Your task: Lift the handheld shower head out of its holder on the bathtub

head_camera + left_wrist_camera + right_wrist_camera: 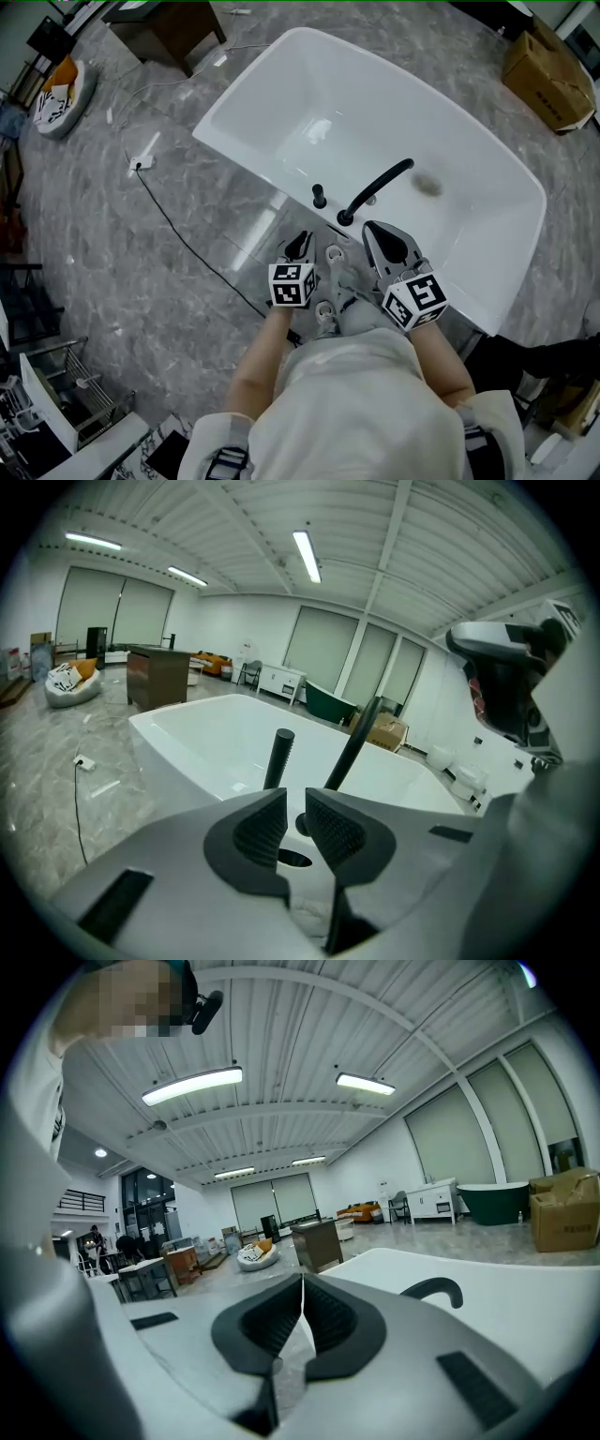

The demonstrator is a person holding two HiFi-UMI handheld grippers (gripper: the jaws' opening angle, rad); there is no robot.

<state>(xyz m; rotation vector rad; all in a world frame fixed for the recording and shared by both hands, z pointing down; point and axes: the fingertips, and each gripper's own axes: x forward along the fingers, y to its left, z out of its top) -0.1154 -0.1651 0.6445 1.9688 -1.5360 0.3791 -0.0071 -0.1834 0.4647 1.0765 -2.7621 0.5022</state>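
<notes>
**Q:** Where's the shower head?

**A:** Upright in its holder on the near rim of the tub, just left of the spout; not lifted; nothing touches it.

**Q:** State of your tongs?

**A:** Left tongs: jaws all but together, a thin slit, nothing in it; right tongs: jaws pressed flat together, empty; both are by the near rim, close to the fittings but apart from them.

**Q:** Why is the left one placed there?

**A:** It points down toward the shower head; in the left gripper view the black stem stands just above my jaw tips; I judge it's the one lined up for the grab, being on the stem's side of the spout.

**Q:** And the right?

**A:** It looks nearly level, with the spout off to one side; I judge it idle; shut, it snags nothing.

**Q:** What does the next step need?

**A:** Left jaws must part wider than the stem; then clamp and pull straight up, since the holder looks like a socket; a tilted pull could bind.
</notes>
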